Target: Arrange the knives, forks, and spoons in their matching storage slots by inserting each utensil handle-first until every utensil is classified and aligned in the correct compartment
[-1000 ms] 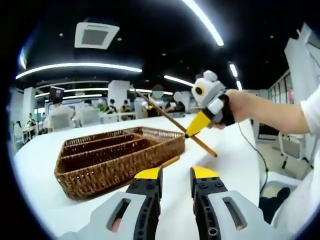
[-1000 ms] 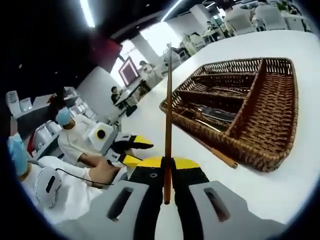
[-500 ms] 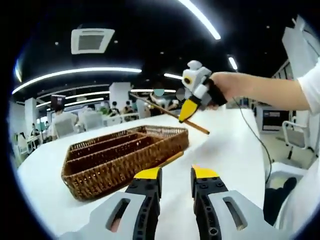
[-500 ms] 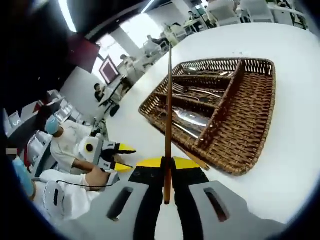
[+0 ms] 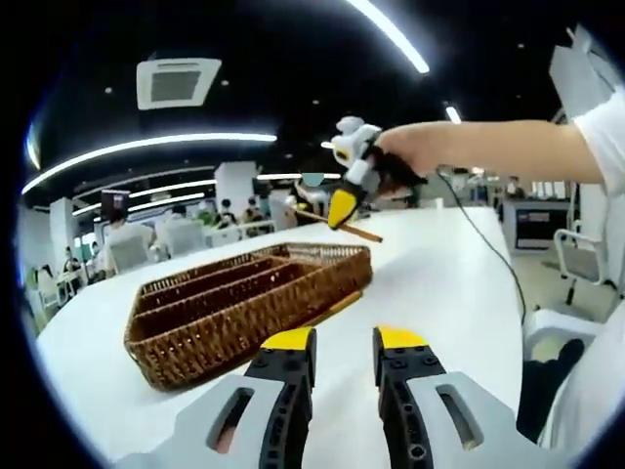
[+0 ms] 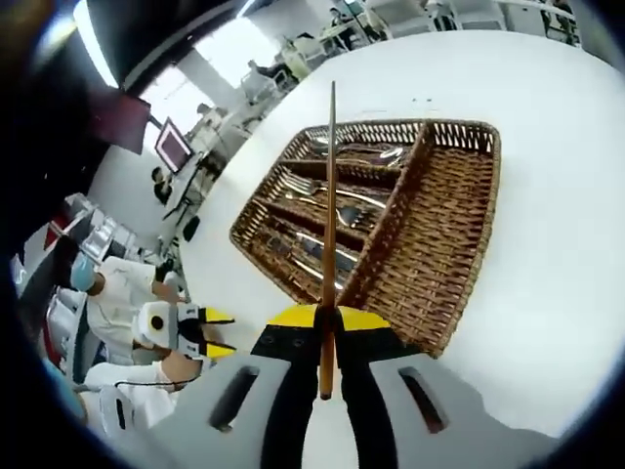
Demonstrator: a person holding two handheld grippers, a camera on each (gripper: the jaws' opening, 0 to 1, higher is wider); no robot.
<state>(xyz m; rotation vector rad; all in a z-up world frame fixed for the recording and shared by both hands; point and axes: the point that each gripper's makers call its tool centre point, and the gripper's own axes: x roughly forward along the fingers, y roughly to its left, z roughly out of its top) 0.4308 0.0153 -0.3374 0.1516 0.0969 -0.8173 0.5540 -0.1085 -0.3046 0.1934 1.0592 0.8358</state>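
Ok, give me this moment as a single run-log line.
right gripper: shut on thin brown wooden chopstick, above brown wicker tray | left gripper: open, holding nothing | tray: metal cutlery in narrow slots

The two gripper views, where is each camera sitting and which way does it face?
Left gripper view: low above the white table, facing the brown wicker cutlery tray; its open left gripper rises below, a forearm reaching across.
Right gripper view: high above, looking down into the tray; the right gripper clamps a thin brown wooden stick.
Shared: tray, table, stick, both grippers.
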